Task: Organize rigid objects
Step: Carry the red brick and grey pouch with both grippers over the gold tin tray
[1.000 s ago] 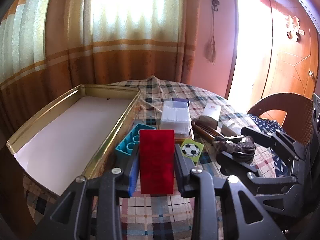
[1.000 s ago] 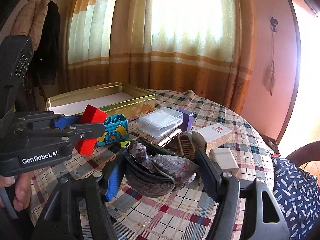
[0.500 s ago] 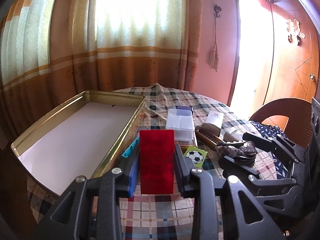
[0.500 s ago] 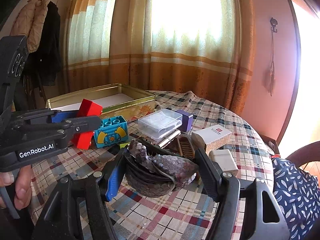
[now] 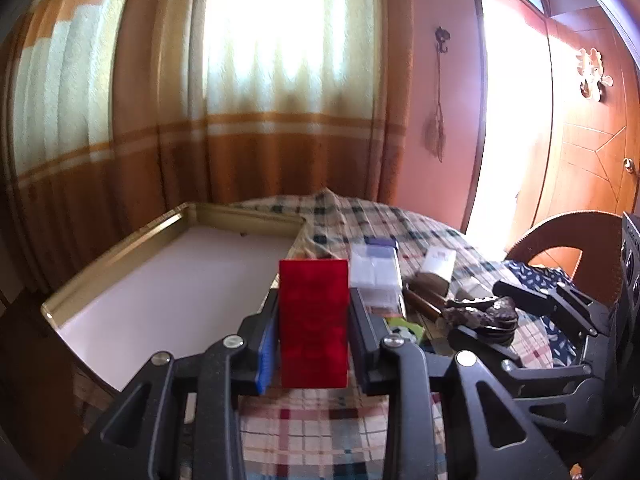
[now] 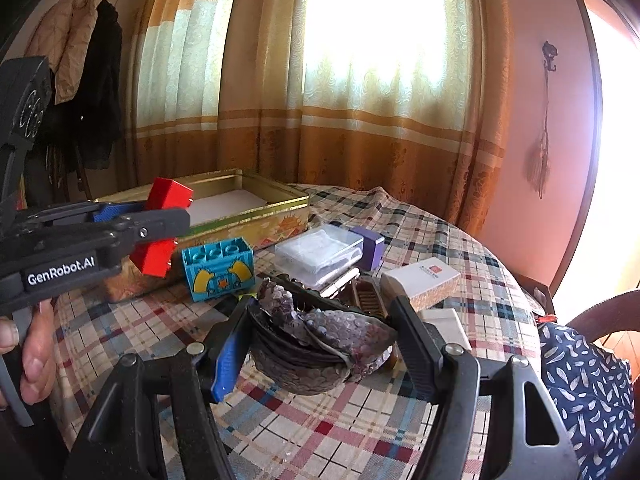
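Curtained room, plaid-cloth table (image 6: 352, 432). Left gripper (image 5: 313, 322) clamped on red block (image 5: 313, 320), risen since 1 s ago, now w/ block beside gold tin (image 5: 120, 256) rim — drop-in likely next. Right gripper (image 6: 320, 344) closed on dark sequinned pouch (image 6: 320, 340), barely moved. Only right view shows blue brick (image 6: 218, 268); left view hides it.

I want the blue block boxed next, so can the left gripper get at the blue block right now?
Probably not yet: the left gripper is shut on the red block, raised by the gold tin. The blue block itself sits uncovered beside the tin.
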`<state>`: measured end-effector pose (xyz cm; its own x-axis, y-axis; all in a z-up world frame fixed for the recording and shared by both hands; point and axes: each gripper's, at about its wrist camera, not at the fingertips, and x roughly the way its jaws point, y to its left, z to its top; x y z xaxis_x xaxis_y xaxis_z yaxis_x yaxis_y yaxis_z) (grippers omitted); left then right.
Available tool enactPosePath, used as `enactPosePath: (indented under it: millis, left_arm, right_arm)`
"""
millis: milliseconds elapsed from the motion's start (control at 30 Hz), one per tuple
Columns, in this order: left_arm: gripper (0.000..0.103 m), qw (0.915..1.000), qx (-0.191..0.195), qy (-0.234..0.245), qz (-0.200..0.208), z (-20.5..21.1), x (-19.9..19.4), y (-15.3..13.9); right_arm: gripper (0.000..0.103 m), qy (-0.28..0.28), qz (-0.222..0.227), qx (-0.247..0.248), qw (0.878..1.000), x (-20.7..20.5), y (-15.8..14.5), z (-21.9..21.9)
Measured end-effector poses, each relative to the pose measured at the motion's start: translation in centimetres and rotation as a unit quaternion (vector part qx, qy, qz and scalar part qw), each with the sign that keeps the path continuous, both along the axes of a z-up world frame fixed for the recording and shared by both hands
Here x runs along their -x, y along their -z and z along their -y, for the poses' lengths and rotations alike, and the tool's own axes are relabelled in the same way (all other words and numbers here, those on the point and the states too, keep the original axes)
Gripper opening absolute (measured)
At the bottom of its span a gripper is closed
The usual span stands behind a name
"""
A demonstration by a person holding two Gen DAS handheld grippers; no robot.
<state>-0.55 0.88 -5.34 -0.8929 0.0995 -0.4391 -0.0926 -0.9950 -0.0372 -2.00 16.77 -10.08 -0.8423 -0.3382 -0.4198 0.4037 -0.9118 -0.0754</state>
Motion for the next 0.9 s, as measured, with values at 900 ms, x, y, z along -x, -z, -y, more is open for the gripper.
enactPosePath:
  millis: [900]
  left_arm:
    - [0.03,0.9945,-0.028,-0.097,-0.026,6.2,1.8,0.0]
  right_arm:
    - [0.07,-0.029,-0.008,0.03,0.999,1.4,-2.9,3.2]
